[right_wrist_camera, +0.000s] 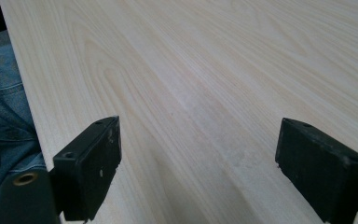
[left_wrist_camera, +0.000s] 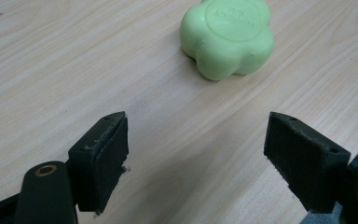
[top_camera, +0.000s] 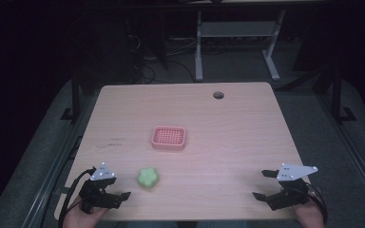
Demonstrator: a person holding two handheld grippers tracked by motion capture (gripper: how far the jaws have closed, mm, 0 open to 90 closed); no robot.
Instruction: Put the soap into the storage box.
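Left gripper [left_wrist_camera: 196,158], jaws spread, faces the green flower-shaped soap [left_wrist_camera: 227,37] lying on the counter [top_camera: 228,142] just ahead; advance squarely to straddle the soap's lobes before closing. Right gripper [right_wrist_camera: 200,168] idles, jaws spread.

One green flower-shaped soap [top_camera: 148,177], one pink slotted tray [top_camera: 168,137] (probably soap dish), two tongs.

Worktop [left_wrist_camera: 74,70] – pale wood grain, smooth, matt; green soap [left_wrist_camera: 227,37] – waxy, slight sheen; pink tray [top_camera: 168,138] – gridded plastic.

Pink grid tray [top_camera: 168,138] mid-table [top_camera: 247,133]
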